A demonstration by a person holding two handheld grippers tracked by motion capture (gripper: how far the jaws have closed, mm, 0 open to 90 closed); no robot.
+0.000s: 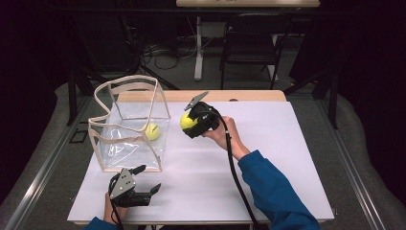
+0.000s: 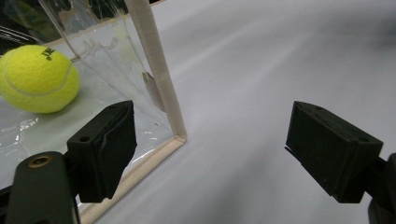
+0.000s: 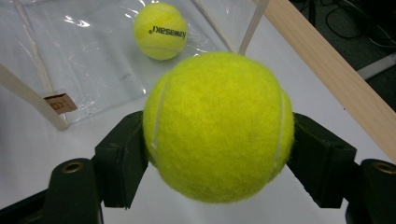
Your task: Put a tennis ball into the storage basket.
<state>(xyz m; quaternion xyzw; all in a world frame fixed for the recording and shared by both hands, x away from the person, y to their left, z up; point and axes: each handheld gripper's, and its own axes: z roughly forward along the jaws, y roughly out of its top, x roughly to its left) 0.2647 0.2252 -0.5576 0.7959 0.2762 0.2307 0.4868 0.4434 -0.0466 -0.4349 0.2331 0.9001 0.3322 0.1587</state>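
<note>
White table (image 1: 268,158): right hand-held gripper (image 1: 190,123) raised, clamping tennis ball (image 1: 187,121).

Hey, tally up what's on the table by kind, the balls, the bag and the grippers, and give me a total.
Yellow tennis balls: 2, the held ball in the right gripper, and the ball in the bag.
Clear bag: 1.
Grippers: 2, counting the open left gripper.
Total: 5.
</note>
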